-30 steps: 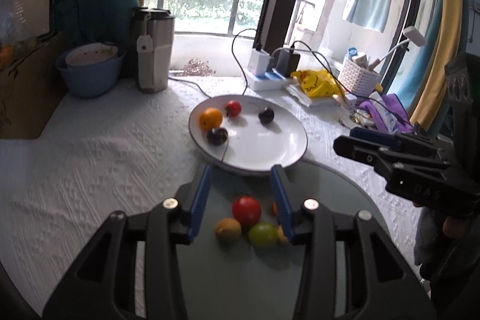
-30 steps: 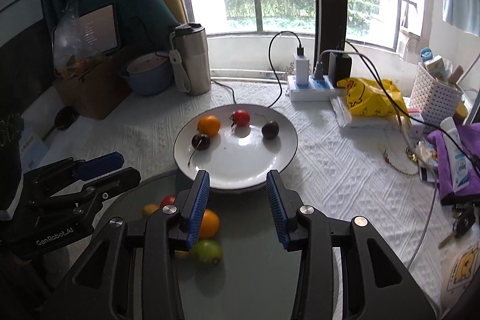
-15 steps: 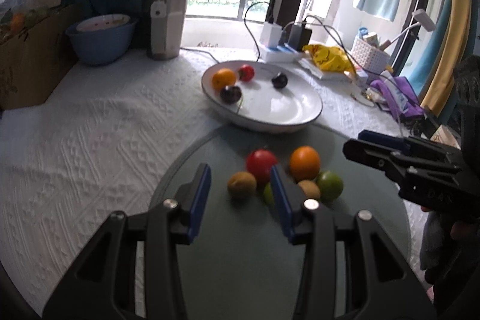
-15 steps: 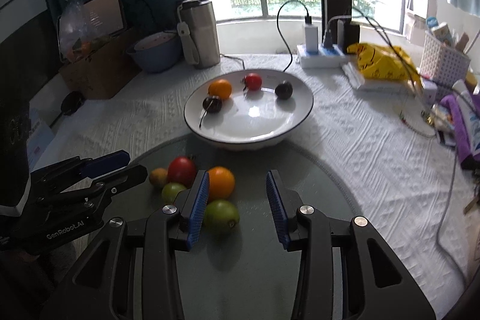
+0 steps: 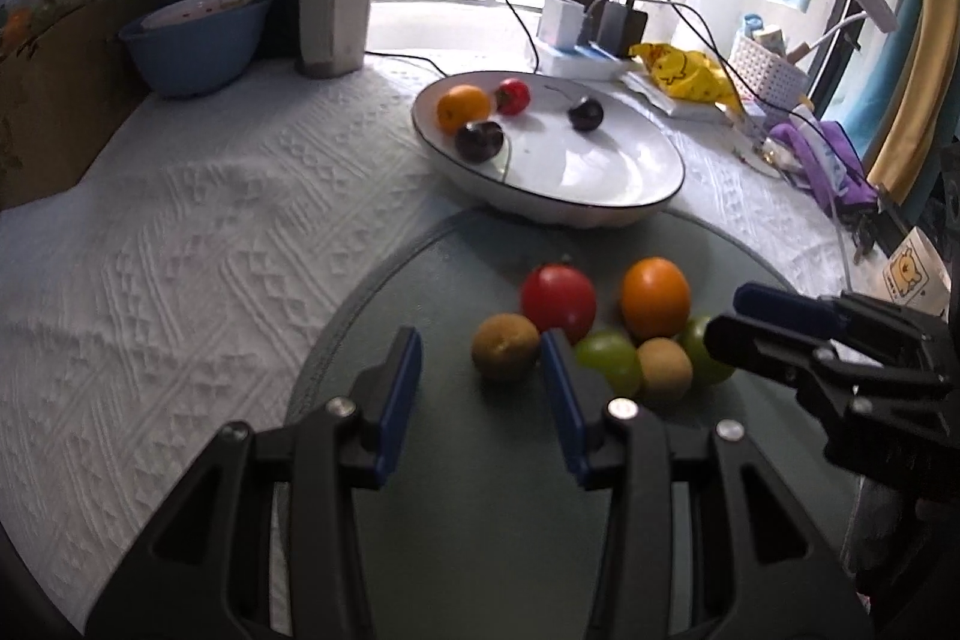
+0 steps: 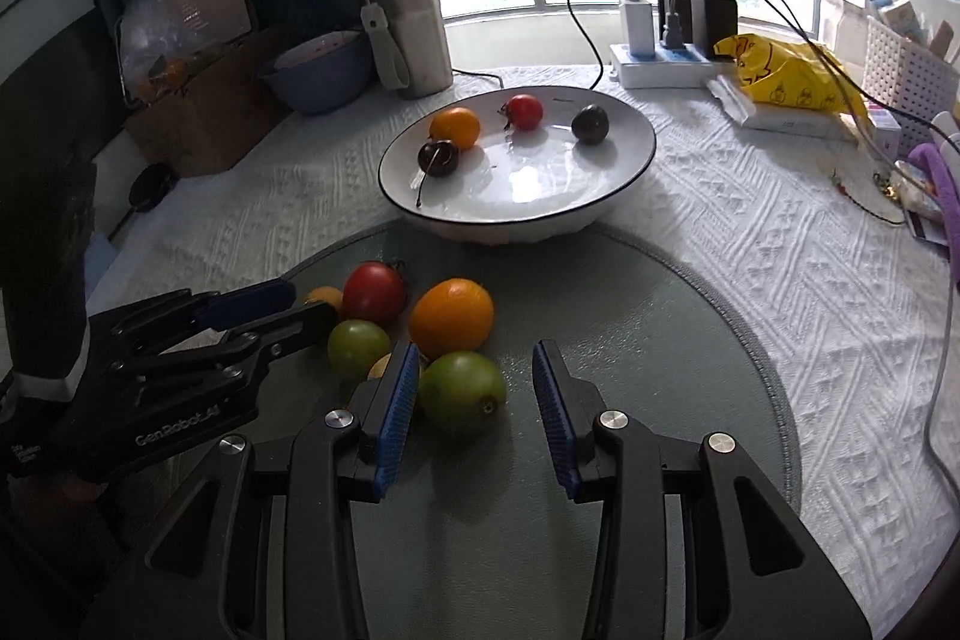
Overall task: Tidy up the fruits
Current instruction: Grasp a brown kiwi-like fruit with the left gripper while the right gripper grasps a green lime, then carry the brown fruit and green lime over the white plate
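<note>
The left gripper (image 5: 480,376) is spread wide, with a small brown fruit (image 5: 504,346) lying between its fingers (not pinched). Right of it, a cluster of loose fruits sits on the grey mat (image 6: 660,340). The right gripper (image 6: 474,391) is also spread, around a green tomato (image 6: 461,389). Behind stands the white plate (image 6: 600,202) holding four fruits.
</note>
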`<act>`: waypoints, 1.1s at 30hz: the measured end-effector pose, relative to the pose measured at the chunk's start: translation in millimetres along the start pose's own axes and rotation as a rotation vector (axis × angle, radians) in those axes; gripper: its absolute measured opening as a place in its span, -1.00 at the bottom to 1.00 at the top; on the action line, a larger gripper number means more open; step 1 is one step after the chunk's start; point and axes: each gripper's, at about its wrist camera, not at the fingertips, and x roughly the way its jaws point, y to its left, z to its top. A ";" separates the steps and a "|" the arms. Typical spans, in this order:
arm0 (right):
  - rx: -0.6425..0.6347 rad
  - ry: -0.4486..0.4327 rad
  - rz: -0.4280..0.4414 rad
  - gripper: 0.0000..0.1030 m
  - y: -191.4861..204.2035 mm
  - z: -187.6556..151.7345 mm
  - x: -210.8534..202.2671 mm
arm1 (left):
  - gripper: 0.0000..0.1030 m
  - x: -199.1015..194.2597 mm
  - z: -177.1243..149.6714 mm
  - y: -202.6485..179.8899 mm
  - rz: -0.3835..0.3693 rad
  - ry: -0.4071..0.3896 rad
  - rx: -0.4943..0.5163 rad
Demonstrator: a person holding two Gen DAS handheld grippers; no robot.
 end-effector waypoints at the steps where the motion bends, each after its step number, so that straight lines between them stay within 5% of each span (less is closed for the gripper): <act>1: 0.001 0.003 0.002 -0.19 -0.3 -0.6 0.7 | -0.17 1.6 0.5 -0.6 -0.003 0.006 0.002; 10: 0.026 0.031 0.053 -0.19 -6.1 -4.9 6.7 | -0.20 6.5 2.0 -2.3 -0.016 0.024 0.017; 17: 0.025 0.036 0.073 -0.33 -5.7 -6.2 9.1 | -0.51 7.2 1.1 -5.6 -0.041 0.030 0.038; 33: 0.002 -0.015 0.048 -0.35 -2.0 -0.3 -13.3 | -0.52 -19.5 8.1 -15.2 -0.060 -0.027 0.058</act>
